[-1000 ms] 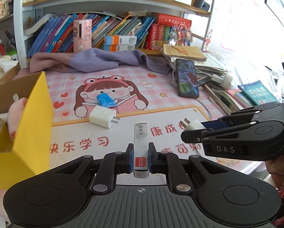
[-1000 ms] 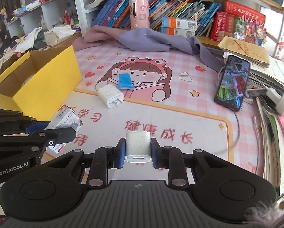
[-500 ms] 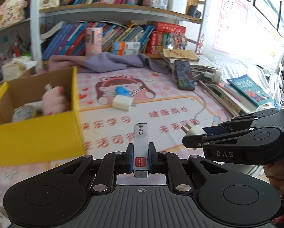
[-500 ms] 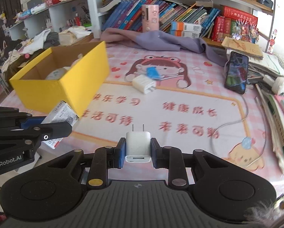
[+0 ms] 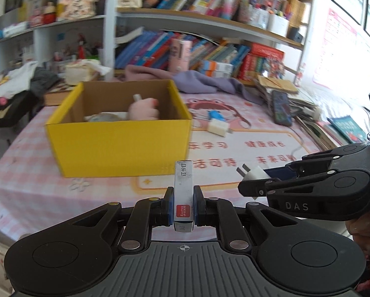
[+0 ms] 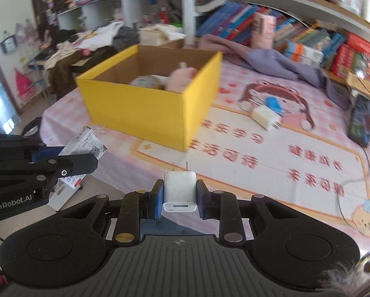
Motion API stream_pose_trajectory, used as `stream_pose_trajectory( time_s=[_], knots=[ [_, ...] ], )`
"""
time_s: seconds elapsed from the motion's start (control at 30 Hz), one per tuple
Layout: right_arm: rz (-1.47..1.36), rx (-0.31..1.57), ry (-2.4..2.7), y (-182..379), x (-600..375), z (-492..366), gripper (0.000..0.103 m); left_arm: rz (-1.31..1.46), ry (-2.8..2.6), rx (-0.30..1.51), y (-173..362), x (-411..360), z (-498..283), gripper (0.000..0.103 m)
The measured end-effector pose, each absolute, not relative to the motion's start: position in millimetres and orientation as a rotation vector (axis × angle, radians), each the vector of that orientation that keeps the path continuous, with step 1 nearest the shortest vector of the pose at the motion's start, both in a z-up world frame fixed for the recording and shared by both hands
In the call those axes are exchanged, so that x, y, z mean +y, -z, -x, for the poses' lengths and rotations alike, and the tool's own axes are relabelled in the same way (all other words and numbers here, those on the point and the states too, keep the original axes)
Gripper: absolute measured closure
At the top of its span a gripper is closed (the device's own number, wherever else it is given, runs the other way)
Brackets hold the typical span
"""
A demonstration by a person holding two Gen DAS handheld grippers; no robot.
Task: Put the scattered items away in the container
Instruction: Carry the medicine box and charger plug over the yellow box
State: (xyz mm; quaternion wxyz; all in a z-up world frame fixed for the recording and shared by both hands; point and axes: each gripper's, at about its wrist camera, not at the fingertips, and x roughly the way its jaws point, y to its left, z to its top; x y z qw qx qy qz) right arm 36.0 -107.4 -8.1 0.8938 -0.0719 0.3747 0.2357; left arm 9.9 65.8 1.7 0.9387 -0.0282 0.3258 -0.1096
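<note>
My left gripper [image 5: 183, 205] is shut on a small staple box [image 5: 183, 193], held in the air in front of the yellow cardboard box [image 5: 120, 146]. My right gripper [image 6: 180, 193] is shut on a white charger plug [image 6: 180, 191], prongs forward, also held up near the table's front edge. The yellow box [image 6: 145, 113] holds a pink plush toy [image 5: 142, 109] and a tape roll [image 6: 145, 81]. A second white charger [image 6: 265, 117] and a small blue item [image 6: 274, 104] lie on the mat right of the box. Each gripper shows in the other's view.
The pink desk mat [image 6: 271, 163] covers the table. A phone [image 5: 281, 111] with a cable, stacked books and papers lie at the right. A purple cloth [image 5: 202, 84] and a bookshelf stand behind. The table's front edge is just below the grippers.
Both grippers have pulled back and swung left with their loads. The yellow box has come from the left edge to the middle of both views.
</note>
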Motion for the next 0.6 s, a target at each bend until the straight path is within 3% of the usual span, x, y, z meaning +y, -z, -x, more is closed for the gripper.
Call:
stream_pose_trajectory(
  time_s=[0.6],
  knots=[
    [0.189, 0.573, -0.612, -49, -44, -125, 0.078, 0.027, 0.181, 0.531, -59, 115, -101, 0.09]
  ],
)
